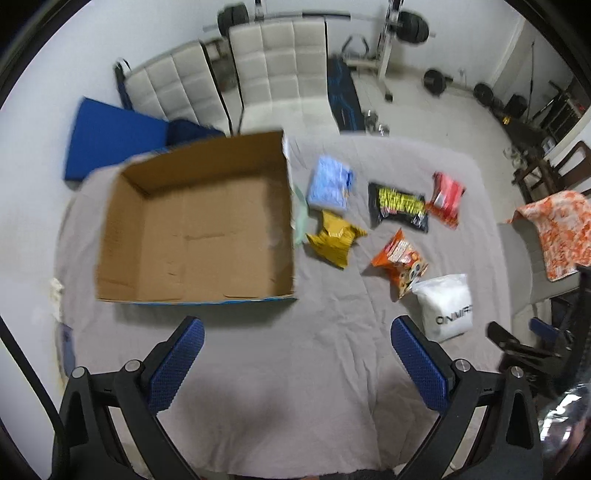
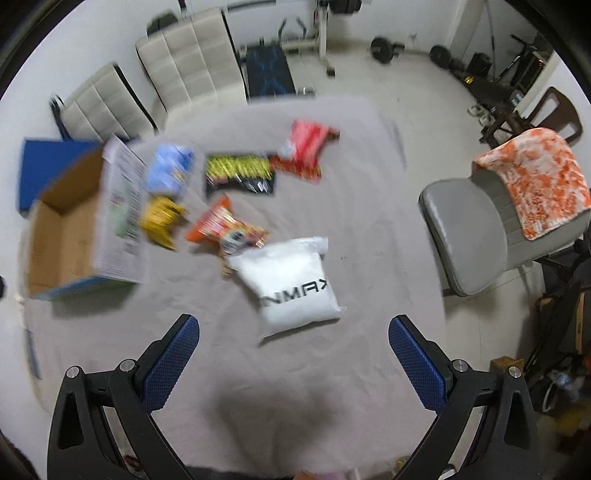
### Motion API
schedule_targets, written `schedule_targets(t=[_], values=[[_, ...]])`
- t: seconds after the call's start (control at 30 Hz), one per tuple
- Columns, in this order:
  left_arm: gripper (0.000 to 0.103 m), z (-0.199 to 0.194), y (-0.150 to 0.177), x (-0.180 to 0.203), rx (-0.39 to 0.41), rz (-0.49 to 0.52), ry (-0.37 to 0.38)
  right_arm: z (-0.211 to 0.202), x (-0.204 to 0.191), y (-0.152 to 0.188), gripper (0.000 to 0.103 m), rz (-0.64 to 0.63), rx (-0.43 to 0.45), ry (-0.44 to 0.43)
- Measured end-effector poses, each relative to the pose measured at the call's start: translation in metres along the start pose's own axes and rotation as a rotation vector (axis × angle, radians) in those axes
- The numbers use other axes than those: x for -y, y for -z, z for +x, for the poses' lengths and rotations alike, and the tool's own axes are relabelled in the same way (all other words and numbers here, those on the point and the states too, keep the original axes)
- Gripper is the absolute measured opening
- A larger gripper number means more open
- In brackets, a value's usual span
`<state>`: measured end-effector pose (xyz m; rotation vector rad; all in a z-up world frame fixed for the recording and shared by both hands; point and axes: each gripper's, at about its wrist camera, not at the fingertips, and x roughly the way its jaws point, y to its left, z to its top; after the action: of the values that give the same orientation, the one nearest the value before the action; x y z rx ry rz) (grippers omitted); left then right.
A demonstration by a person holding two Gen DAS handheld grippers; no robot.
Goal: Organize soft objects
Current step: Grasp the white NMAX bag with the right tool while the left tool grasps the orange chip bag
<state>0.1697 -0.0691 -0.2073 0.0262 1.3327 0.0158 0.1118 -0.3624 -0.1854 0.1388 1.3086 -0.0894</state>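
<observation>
White bag (image 2: 291, 282) ahead, between right gripper (image 2: 293, 354) fingers (image 2: 415, 363), untouched.

A room in a home doubling as a gym: a barbell rack (image 1: 391, 33) w/ loaded plates stands against the white back wall, a padded weight bench (image 1: 341, 94) sits in front of it, and loose dumbbells & plates (image 1: 437, 81) lie across the pale tiled floor. Domestic furniture shares the space: two cream quilted chairs (image 1: 284, 70) pushed up to a table under a grey cloth (image 1: 295, 369), a grey seat (image 2: 476, 229) draped w/ an orange-patterned towel (image 2: 535, 181), a dark wooden chair (image 2: 557, 110) at right. A blue folded mat (image 1: 110, 140) leans nr the wall. Clutter fills the rt corner; details there too blurred to tell.
</observation>
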Motion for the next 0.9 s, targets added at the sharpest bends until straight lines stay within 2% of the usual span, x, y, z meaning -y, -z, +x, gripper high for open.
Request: schedule_targets(t=[0.07, 0.2, 0.37, 0.47, 0.5, 0.6, 0.63, 0.7, 0.8, 0.9], values=[[0.103, 0.028, -0.004, 0.013, -0.041, 0.008, 0.017, 0.045, 0.004, -0.008, 0.103, -0.019, -0.047, 0.015], [0.103, 0.077, -0.011, 0.032, -0.12, 0.032, -0.012, 0.133, 0.008, -0.016, 0.103, -0.044, -0.142, 0.024], [0.103, 0.109, -0.015, 0.042, -0.18, 0.01, -0.008, 0.202, -0.001, -0.019, 0.103, -0.071, -0.242, -0.005], [0.103, 0.12, -0.021, 0.046, -0.197, 0.003, -0.011, 0.227, -0.009, -0.02, 0.101, -0.1, -0.277, -0.007], [0.103, 0.122, -0.022, 0.047, -0.203, 0.0, -0.009, 0.237, -0.012, -0.02, 0.09, -0.113, -0.287, 0.009], [0.103, 0.13, -0.027, 0.054, -0.22, -0.009, 0.005, 0.259, -0.01, -0.021, 0.085, -0.117, -0.33, 0.053], [0.103, 0.133, -0.029, 0.056, -0.227, -0.011, 0.011, 0.263, -0.008, -0.022, 0.084, -0.114, -0.341, 0.043], [0.103, 0.139, -0.033, 0.063, -0.248, -0.027, 0.041, 0.267, 0.001, -0.022, 0.083, -0.097, -0.349, 0.048], [0.103, 0.152, -0.041, 0.073, -0.286, -0.069, 0.099, 0.267, 0.028, -0.024, 0.083, -0.051, -0.333, 0.131], [0.103, 0.169, -0.049, 0.084, -0.339, -0.125, 0.166, 0.273, 0.07, -0.026, 0.083, 0.064, -0.354, 0.127]])
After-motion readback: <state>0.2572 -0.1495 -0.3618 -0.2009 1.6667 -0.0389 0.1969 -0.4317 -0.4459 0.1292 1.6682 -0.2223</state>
